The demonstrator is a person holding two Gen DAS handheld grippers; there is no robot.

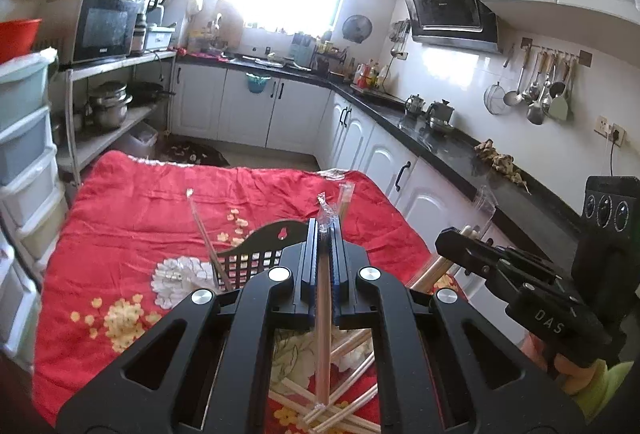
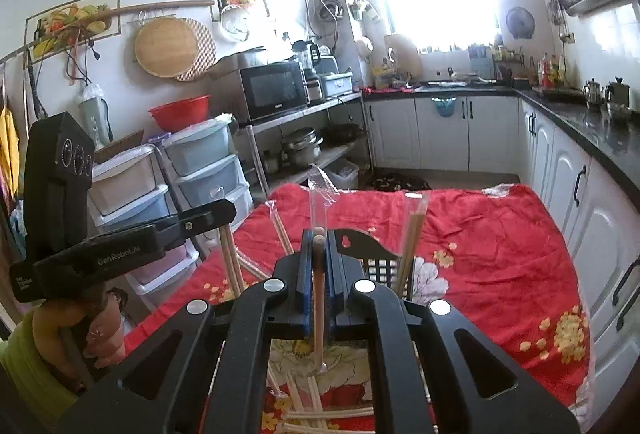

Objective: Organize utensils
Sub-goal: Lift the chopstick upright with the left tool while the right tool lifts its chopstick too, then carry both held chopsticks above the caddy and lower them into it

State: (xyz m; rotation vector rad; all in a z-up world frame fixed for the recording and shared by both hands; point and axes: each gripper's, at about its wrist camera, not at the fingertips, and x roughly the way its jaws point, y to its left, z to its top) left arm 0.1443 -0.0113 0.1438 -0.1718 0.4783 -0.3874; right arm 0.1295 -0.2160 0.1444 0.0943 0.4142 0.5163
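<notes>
Nearest, at the table's near edge, a loose heap of wrapped chopsticks (image 1: 344,386) lying crossed on the red cloth (image 1: 132,209), half hidden under both tools. Left gripper (image 1: 325,234) clamped narrow on one wrapped pair (image 1: 323,314), held lengthwise between the blue pads, clear wrapper tip poking out ahead. Right gripper (image 2: 319,240) likewise pinched tight on another wrapped pair (image 2: 319,298), its empty wrapper end standing up past the fingertips. Each tool seen from the other's camera, gripped by a hand (image 2: 76,326) with a green sleeve behind. Just beyond the fingers, near the cloth's middle, a black basket (image 2: 362,244) with a grid wall and arched back; inside, leaning, two wrapped pairs: one (image 2: 412,234) toward the right side, one (image 1: 206,234) toward the left. Basket floor and lower walls blocked by the grippers, so count inside hard to confirm. Further pairs (image 2: 230,258) beside the left tool, partly cut off. Beyond the table's far edge, drawers (image 2: 204,161), a shelf with a microwave (image 2: 274,89) and pots, white cabinets (image 1: 248,109), window glare washing out the counter detail.
</notes>
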